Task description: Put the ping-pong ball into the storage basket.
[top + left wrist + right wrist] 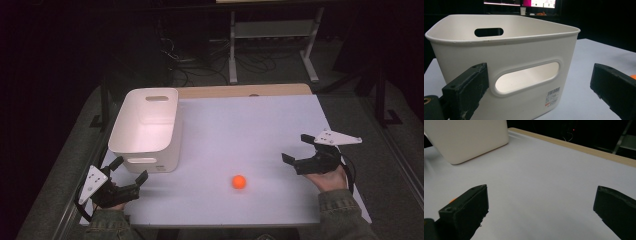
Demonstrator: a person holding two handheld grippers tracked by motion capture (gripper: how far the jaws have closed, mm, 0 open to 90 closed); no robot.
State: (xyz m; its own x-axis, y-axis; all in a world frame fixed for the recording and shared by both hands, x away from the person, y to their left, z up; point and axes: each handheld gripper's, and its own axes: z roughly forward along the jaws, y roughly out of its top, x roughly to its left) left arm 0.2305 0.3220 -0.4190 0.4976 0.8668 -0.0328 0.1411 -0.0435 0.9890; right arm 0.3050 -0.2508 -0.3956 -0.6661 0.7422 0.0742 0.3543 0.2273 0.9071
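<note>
A small orange ball [239,181] lies on the white table top [250,125], near the front and a little right of centre. My left gripper [131,168] hovers at the front left corner, open and holding nothing, pointed at the near end of a white plastic bin [145,125]. In the left gripper view the bin [506,57] stands close ahead, handle slot facing me, and a sliver of the ball [633,77] peeks past the right jaw. My right gripper [295,148] is open and empty at the right side, aimed across the table; the ball lies to its front left.
The bin is empty, with a barcode label [552,96] on its near wall. A wooden strip [245,91] runs along the table's far edge. Beyond it, on the dark floor, are white desk legs [232,55] and cables. The table's middle and far right are bare.
</note>
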